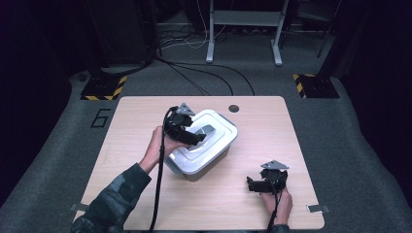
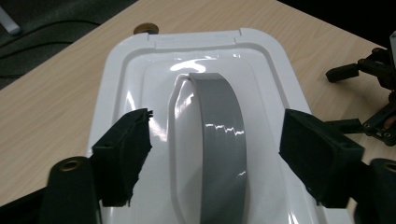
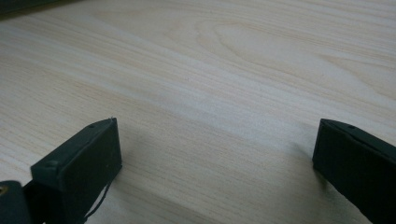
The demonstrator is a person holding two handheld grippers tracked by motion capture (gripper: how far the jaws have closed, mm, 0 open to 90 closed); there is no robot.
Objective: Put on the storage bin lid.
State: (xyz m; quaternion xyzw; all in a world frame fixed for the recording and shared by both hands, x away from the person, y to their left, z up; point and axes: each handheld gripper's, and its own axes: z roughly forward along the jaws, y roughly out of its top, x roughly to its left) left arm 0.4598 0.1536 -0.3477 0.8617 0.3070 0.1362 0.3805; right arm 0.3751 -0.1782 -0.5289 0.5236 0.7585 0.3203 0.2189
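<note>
Between spread left tool (image 2: 215,154) jaws, grey handle (image 2: 223,140) lengthwise along lid (image 2: 126,65).

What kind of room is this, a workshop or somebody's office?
Probably a lab or recording studio rather than an office: a lone wooden table stands on grey carpet, black stand bases with yellow-black hazard tape flank it, and loose cables run across the floor behind.

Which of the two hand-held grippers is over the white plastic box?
The left hand-held gripper: its open jaws straddle the grey handle on the white plastic box's lid. The right hand-held gripper is over bare wooden table.
</note>
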